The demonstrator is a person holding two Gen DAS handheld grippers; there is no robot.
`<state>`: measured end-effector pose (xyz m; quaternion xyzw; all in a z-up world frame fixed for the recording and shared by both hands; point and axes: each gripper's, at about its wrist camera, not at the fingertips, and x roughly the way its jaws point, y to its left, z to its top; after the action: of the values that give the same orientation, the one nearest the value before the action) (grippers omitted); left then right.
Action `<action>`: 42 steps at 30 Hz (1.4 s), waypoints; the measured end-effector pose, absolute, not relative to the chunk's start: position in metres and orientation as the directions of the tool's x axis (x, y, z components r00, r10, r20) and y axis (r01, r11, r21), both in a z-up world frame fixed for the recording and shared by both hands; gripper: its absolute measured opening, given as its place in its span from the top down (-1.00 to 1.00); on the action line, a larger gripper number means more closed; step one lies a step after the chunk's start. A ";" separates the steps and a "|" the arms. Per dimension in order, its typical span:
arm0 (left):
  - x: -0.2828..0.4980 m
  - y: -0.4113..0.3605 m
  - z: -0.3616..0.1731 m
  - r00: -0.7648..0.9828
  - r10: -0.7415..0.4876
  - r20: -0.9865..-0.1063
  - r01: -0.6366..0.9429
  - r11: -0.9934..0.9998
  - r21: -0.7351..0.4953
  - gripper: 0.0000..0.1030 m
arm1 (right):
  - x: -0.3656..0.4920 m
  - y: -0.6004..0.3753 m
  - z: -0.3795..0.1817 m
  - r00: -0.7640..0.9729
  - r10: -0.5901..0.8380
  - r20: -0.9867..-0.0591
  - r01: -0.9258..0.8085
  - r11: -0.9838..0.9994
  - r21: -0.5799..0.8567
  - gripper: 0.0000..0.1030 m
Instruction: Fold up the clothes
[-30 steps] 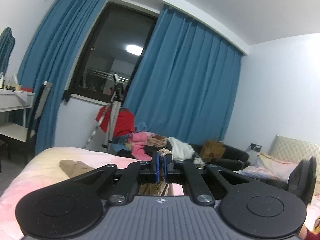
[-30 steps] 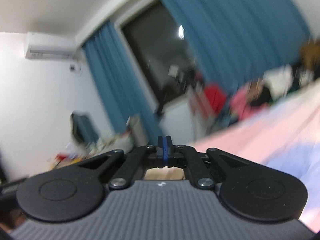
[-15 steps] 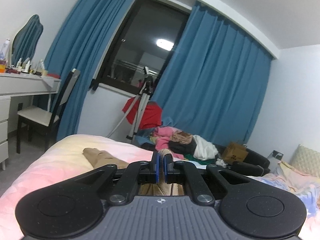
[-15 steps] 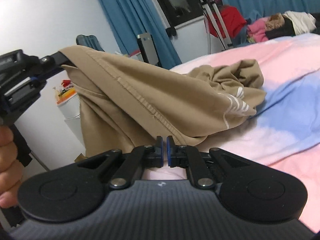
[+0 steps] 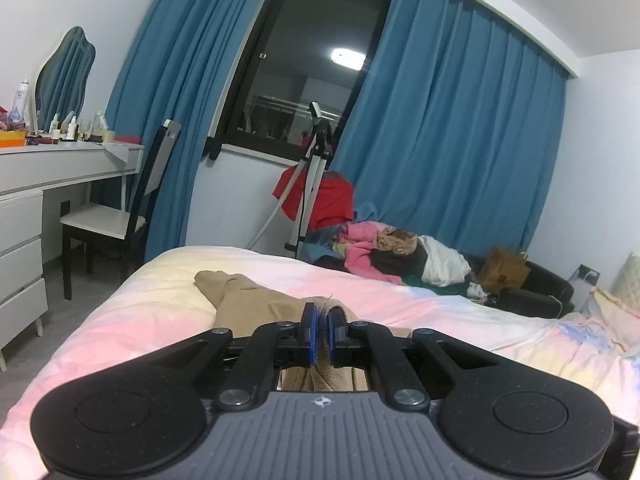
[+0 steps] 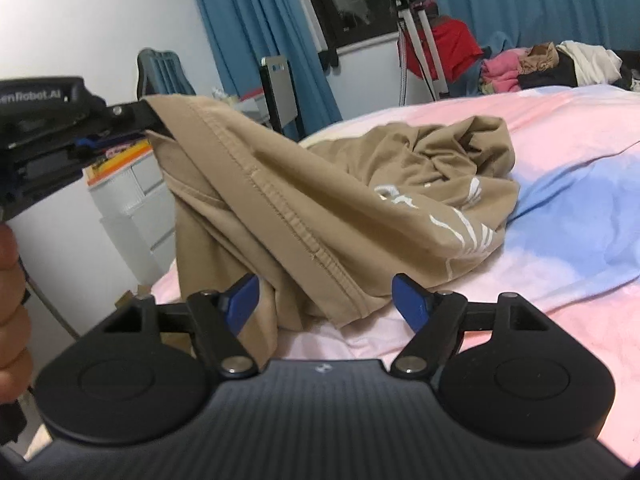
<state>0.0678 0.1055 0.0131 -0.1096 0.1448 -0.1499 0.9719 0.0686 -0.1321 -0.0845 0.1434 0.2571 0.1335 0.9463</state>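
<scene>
A tan garment [image 6: 360,184] with a white print lies bunched on the pink and blue bed [image 6: 560,132]. My left gripper [image 6: 150,120] is shut on one edge of it and holds that edge up off the bed, so the cloth hangs in a slope. In the left wrist view the tan garment [image 5: 256,304] runs back between the shut left gripper [image 5: 319,332] pads. My right gripper [image 6: 326,298] is low over the bed with its jaws opening wide. The garment's lower hem lies between its blue pads [image 6: 244,298], and neither pad presses on it.
A white dressing table [image 5: 60,176] with drawers and a chair [image 5: 132,208] stand left of the bed. Beyond the bed are a tripod [image 5: 312,176], a pile of clothes [image 5: 384,252] on a dark sofa, and blue curtains. A person's hand [image 6: 10,280] holds the left gripper.
The right gripper's jaws have gone from shut to wide apart, and it has come down close to the garment's lower hem. The left gripper stays shut on the cloth.
</scene>
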 end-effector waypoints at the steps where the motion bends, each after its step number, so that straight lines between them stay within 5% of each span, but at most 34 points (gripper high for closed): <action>1: 0.068 0.105 0.013 0.914 -0.322 -0.246 0.260 0.931 -0.256 0.90 | 0.071 -0.132 -0.088 0.827 0.327 -0.457 -0.172 0.922 0.348 -0.46; 5: 0.066 0.105 0.014 0.919 -0.320 -0.232 0.259 0.931 -0.258 0.90 | 0.082 -0.135 -0.105 0.824 0.277 -0.495 -0.076 0.919 0.386 -0.19; 16: 0.057 0.098 0.011 0.909 -0.366 -0.200 0.307 0.912 -0.272 0.92 | 0.068 -0.177 -0.092 0.930 -0.026 -0.366 0.192 0.885 0.425 -0.17; 26: 0.048 0.083 0.007 0.889 -0.414 -0.194 0.367 0.900 -0.236 0.92 | 0.119 -0.179 -0.124 0.841 0.046 -0.539 0.203 0.897 0.394 -0.14; 36: 0.037 0.083 0.009 0.881 -0.460 -0.108 0.428 0.873 -0.232 0.92 | 0.056 -0.195 -0.060 0.909 -0.384 -0.164 0.416 0.861 0.293 -0.17; 42: 0.011 0.092 0.026 0.833 -0.551 0.046 0.546 0.807 -0.223 0.92 | 0.024 -0.207 -0.019 0.925 -0.379 0.042 0.356 0.898 0.261 -0.17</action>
<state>0.0108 0.0919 0.0264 -0.1143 0.0103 -0.2887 0.9505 0.0238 -0.2071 -0.0187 0.1250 -0.0458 -0.1886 0.9730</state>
